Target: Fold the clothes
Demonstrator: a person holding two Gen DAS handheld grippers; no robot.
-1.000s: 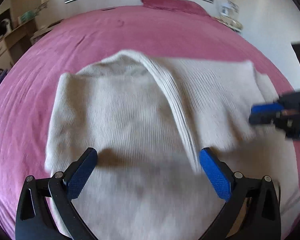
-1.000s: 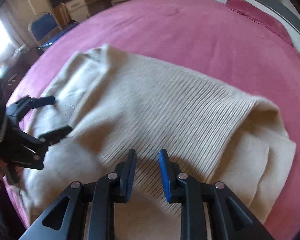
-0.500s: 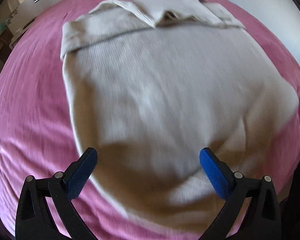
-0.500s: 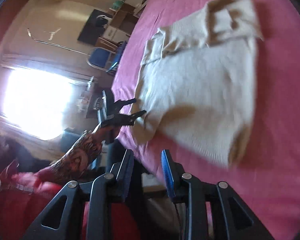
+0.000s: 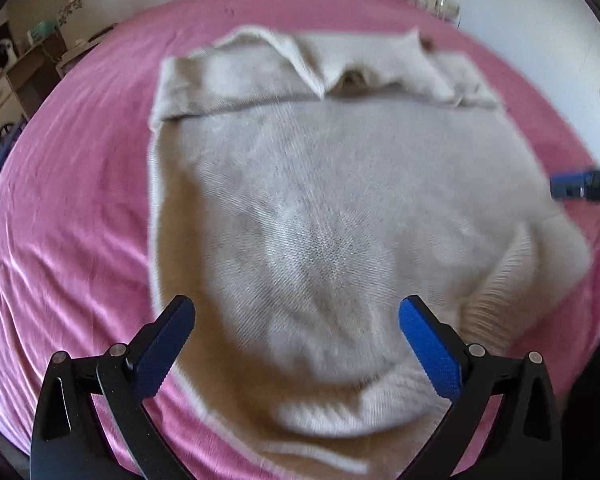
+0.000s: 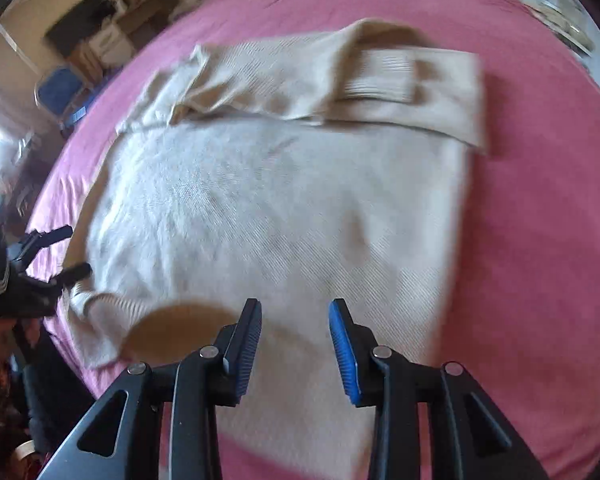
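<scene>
1. Looking down at the pink bed (image 5: 80, 184), I am seeing it filling both views.
2. The cream sweater (image 5: 320, 208) is lying across the middle of the frame, its sleeves already lying folded in across the upper part; I am judging the body still needs folding over.
3. I am holding the left gripper (image 5: 296, 344) spread wide at the lower centre, nothing between its jaws.
4. I am opening the right gripper (image 6: 296, 344), at the lower centre of its view; it is gripping nothing.
</scene>
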